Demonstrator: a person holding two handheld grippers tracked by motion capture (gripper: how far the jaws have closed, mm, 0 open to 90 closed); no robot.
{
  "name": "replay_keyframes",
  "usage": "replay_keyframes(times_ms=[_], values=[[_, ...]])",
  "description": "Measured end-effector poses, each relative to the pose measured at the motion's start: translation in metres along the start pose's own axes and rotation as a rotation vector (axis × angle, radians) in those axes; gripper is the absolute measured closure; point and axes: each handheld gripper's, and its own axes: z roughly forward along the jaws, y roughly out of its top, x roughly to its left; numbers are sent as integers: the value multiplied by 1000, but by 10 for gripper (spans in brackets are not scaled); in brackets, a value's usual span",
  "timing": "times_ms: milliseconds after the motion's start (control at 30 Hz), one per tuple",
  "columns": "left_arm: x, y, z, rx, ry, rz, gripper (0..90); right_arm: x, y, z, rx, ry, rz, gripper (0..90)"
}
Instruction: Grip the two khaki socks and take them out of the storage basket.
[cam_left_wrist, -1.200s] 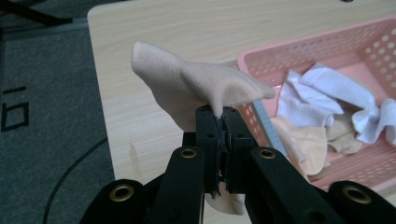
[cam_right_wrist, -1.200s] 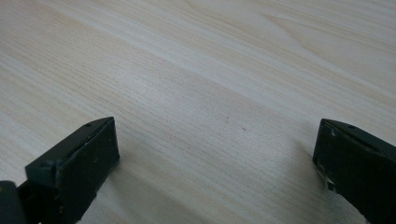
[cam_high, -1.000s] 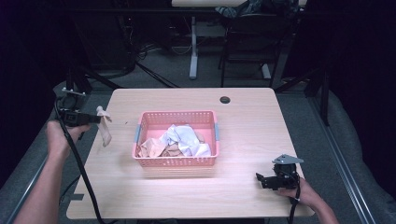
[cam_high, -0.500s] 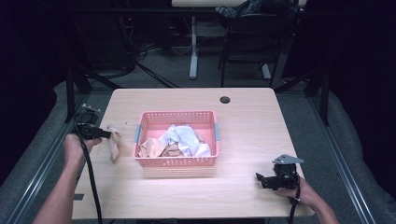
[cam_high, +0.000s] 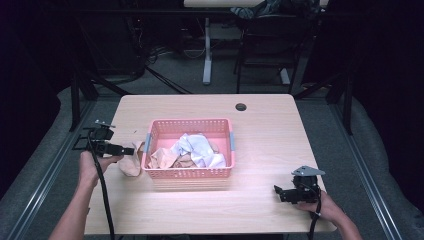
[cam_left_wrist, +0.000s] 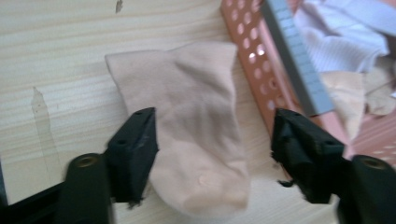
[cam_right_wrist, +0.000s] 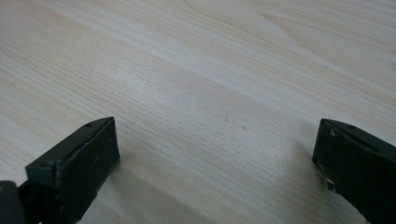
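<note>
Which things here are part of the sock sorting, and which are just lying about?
In the job:
- beige sock lying flat on the table beside the basket, between the open jaws of the left gripper, which have just been opening
- pink basket with more pale clothes inside

Lying about:
- black round thing near the table's far edge
- right gripper, open over bare wood

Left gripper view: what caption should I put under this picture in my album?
Open hand-held gripper over a beige sock lying on the wooden table beside a pink basket of laundry.
</note>
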Motion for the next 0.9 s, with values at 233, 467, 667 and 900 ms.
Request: replay_keyframes(times_ms=[233,467,667,900], values=[[-20,10,-25,-61,-5,49,159,0,0,0,-1,-3,2,0],[-46,27,-37,-96,-4,114,63,0,0,0,0,1,1,0],[-68,38,-32,-98,-23,159,34,0,0,0,-1,0,2,0],[-90,48,-17,-65,-27,206,7,0,0,0,0,-1,1,0]])
